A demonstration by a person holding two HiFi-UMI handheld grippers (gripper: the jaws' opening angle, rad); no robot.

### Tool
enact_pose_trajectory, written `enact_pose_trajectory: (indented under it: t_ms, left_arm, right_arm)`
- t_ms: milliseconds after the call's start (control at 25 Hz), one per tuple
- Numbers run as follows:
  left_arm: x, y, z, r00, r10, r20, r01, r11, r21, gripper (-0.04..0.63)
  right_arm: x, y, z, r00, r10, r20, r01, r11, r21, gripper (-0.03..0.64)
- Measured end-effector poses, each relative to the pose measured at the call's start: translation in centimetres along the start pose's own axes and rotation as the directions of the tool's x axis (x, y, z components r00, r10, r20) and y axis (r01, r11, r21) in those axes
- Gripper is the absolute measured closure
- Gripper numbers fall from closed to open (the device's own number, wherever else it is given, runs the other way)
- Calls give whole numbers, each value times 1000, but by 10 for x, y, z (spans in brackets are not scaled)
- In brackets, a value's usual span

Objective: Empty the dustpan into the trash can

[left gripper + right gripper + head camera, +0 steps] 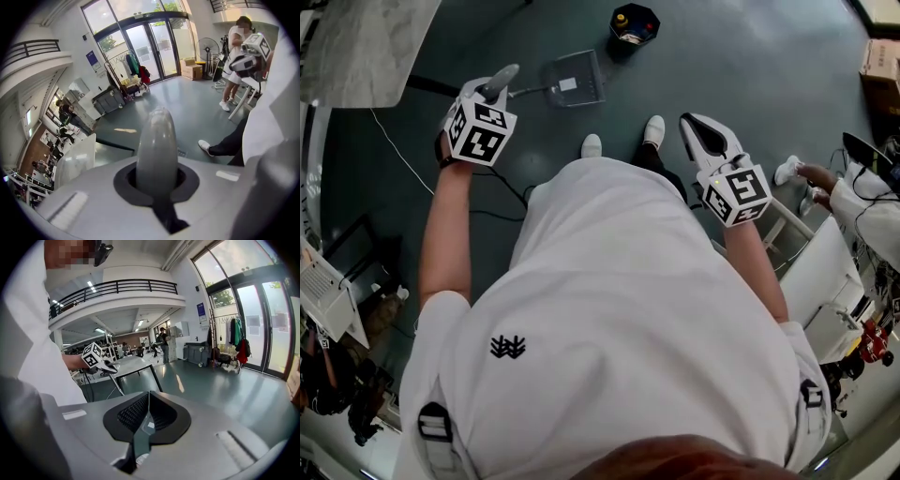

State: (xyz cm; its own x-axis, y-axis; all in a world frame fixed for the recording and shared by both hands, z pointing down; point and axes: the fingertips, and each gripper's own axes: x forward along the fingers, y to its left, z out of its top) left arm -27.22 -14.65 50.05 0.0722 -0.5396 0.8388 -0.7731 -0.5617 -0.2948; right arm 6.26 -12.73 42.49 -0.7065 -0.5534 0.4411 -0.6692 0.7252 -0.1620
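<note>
A clear grey dustpan (574, 79) rests on the dark floor just left of the black trash can (635, 22), which has some rubbish inside. The pan's thin stick runs left to a rounded grey handle (501, 81). My left gripper (492, 91) is shut on that handle, and in the left gripper view the handle end (156, 147) stands up between the jaws. My right gripper (700, 131) hangs at the right, away from the pan, with its jaws shut and nothing between them (147, 401).
The person's white shoes (653, 131) stand between me and the bin. A white table (356, 47) is at the top left, with a cable (394, 150) on the floor below it. Another person (862, 202) and white furniture (825, 272) are at the right, and a cardboard box (881, 61) is at the top right.
</note>
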Motion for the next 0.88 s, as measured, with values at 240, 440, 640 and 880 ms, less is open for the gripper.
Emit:
enact_pose_trajectory:
  t_ms: [240,440,640,880]
  left_arm:
    - [0,-14,-10,1000,-31,7,31,1000,5,534]
    - [0,-20,-19,999,-47,1,47,999,17,532]
    - [-1,-19,-24,998,-58,11,58,998,8,532]
    - [-2,-23,-26,997,-68,32,68,998,-13,532]
  right_arm:
    - [0,12,1,1000,-10,4,10,1000,-9,609]
    - [1,19,3,1000,-19,9,19,1000,-15,611]
    - [6,24,4,1000,-28,3,28,999,-20,614]
    - [7,29,2,1000,-30,4,30,999,-27,614]
